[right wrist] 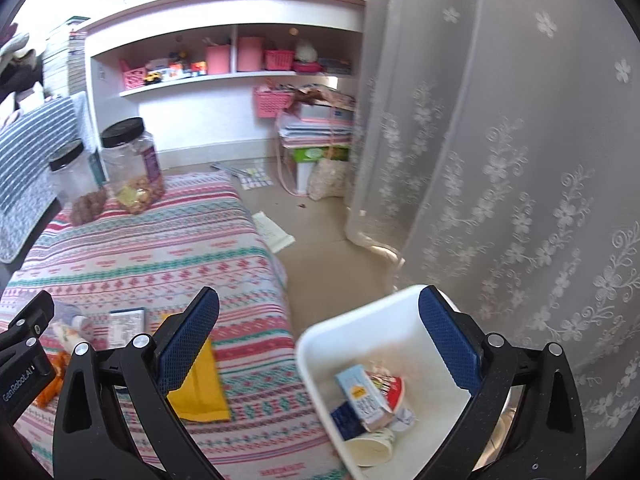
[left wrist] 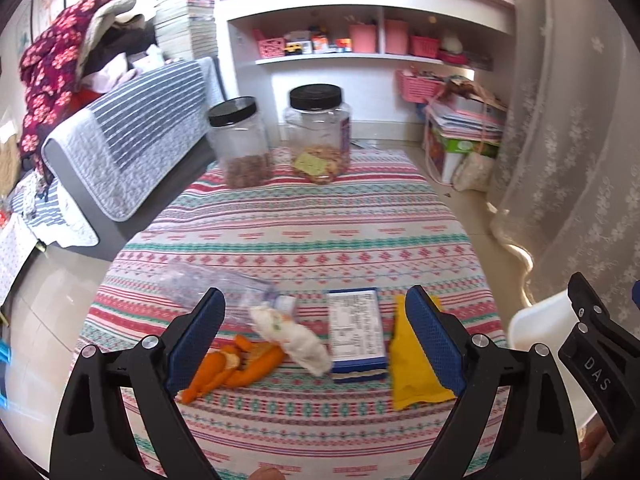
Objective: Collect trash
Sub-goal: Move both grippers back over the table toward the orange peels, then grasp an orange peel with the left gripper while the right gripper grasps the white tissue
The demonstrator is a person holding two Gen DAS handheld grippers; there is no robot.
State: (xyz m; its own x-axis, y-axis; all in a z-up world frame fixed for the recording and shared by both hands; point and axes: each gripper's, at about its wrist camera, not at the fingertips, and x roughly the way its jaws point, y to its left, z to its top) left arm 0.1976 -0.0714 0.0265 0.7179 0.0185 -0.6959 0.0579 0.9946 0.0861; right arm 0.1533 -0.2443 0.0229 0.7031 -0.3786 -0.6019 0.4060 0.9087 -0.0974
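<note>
On the patterned cloth lie orange peel [left wrist: 232,368], a crumpled white tissue [left wrist: 294,338], a blue box [left wrist: 358,330], a yellow wrapper [left wrist: 412,364] and a clear plastic bag [left wrist: 216,284]. My left gripper [left wrist: 316,340] hovers open above them, nothing between its fingers. My right gripper [right wrist: 320,344] is open over the edge of a white bin [right wrist: 320,360] beside the table. The bin holds a small carton [right wrist: 364,398], a red-rimmed cup and other scraps. The yellow wrapper [right wrist: 200,384] and blue box [right wrist: 126,326] also show in the right wrist view.
Two black-lidded clear jars [left wrist: 240,144] [left wrist: 318,136] stand at the table's far end. A grey striped sofa cover [left wrist: 132,144] lies to the left. White shelves [left wrist: 360,56] with pink baskets are at the back. A lace curtain [right wrist: 500,160] hangs at the right.
</note>
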